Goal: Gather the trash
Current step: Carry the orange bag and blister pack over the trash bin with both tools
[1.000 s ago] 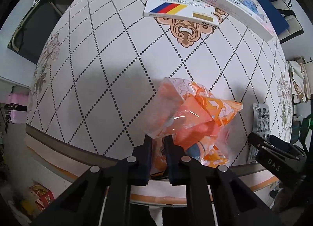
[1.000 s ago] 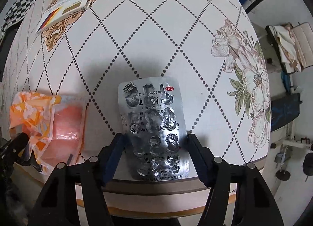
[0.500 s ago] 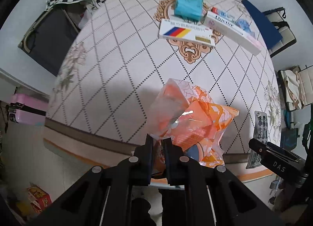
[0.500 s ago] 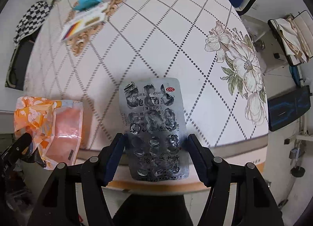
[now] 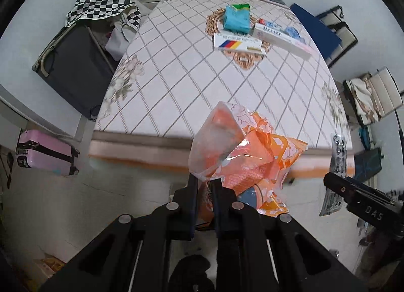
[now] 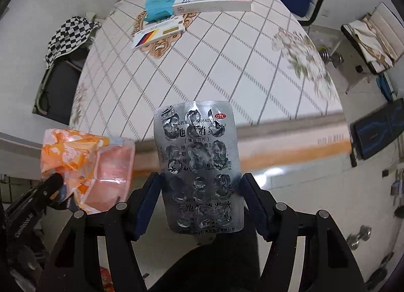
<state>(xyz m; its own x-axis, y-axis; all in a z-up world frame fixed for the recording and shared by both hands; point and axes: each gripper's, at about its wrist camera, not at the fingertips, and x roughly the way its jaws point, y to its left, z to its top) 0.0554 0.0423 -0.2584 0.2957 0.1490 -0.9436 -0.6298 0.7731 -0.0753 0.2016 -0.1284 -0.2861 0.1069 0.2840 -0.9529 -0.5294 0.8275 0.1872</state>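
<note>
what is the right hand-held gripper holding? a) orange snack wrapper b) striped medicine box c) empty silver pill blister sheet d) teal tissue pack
c: the right hand-held gripper has its fingers closed on the edges of the silver blister sheet, lifted off the table.

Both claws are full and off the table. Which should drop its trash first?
Either, probably; neither view shows a bin. The left claw is shut on the wrapper, the right claw on the blister pack.
</note>
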